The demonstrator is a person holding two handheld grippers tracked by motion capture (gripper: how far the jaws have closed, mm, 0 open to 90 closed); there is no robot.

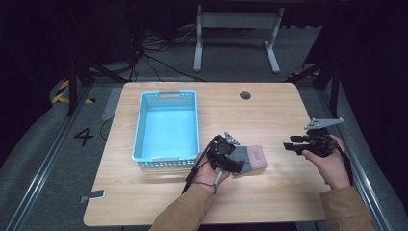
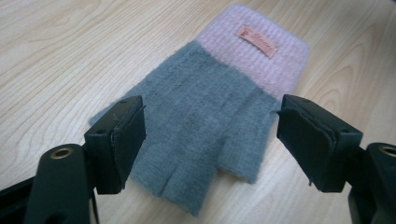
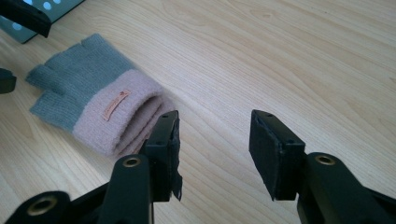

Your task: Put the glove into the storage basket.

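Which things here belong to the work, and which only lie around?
Likely in use: glove, between the open jaws of the left gripper; basket; right gripper, open, near the glove.
Lying about: metal plate at the table's corner; cables on the floor.

- Even overhead light brightens the pale wooden table; the surrounding floor falls into darkness.
- Soft shadows lie beside the light blue perforated plastic basket.
- Both gripper views look slightly soft, with mild glare on the wood.

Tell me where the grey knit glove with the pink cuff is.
The grey knit glove with the pink cuff lies flat on the wooden table, just right of the blue plastic basket, between the open jaws of the left gripper.
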